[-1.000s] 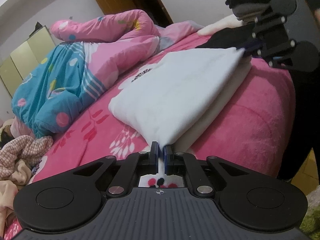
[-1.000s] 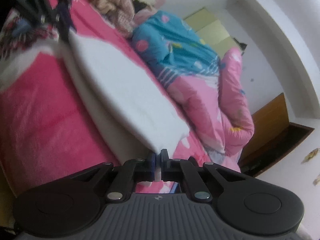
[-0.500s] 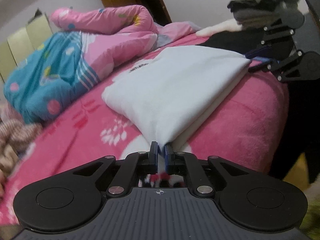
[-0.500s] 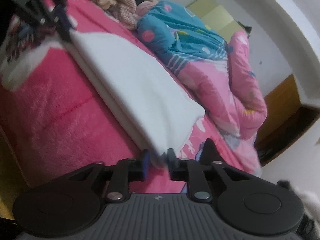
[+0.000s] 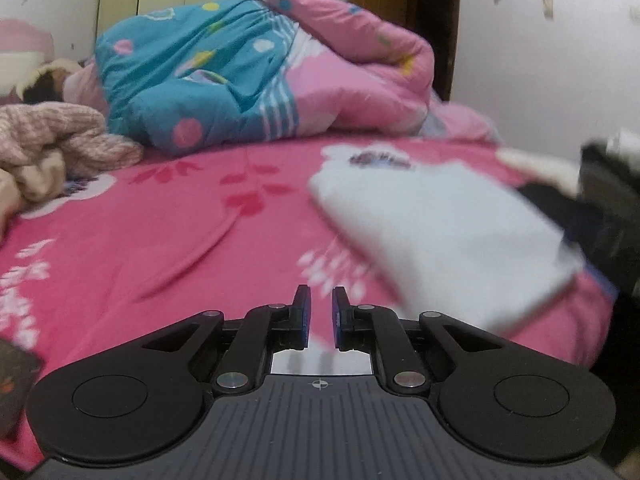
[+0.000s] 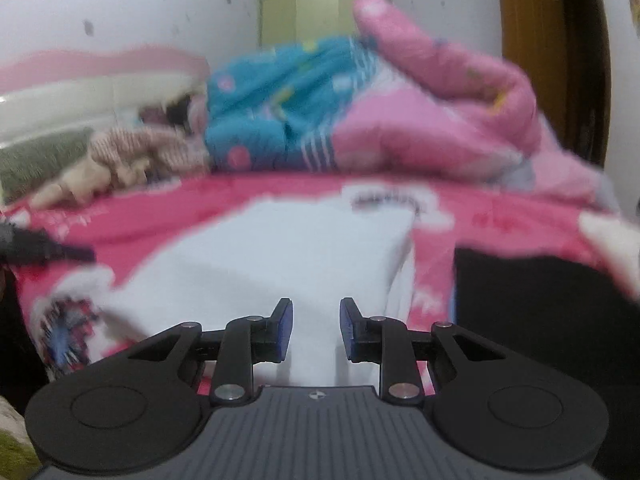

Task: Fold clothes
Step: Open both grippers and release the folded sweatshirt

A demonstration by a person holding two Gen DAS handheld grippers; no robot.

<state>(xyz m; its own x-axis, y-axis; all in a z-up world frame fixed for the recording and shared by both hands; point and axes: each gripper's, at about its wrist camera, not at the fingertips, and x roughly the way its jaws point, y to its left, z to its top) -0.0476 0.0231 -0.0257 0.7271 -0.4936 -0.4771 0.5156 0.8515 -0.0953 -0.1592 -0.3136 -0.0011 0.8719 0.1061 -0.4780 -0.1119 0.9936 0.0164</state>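
Observation:
A folded white garment lies flat on the pink bedspread, to the right in the left wrist view. My left gripper is open and empty, off the garment's left corner. In the right wrist view the same white garment lies straight ahead. My right gripper is open just over its near edge, with nothing between the fingers. The other gripper shows as a dark blurred shape at the left edge.
A bunched pink and blue quilt fills the back of the bed. Loose knitted clothes lie at the left. A black garment and a dark folded pile sit right of the white one. A brown door stands behind.
Both grippers opened and let go of the white garment's corners. The garment now lies flat on the bed. Both grippers swung to face the quilt; the left drew away to the left.

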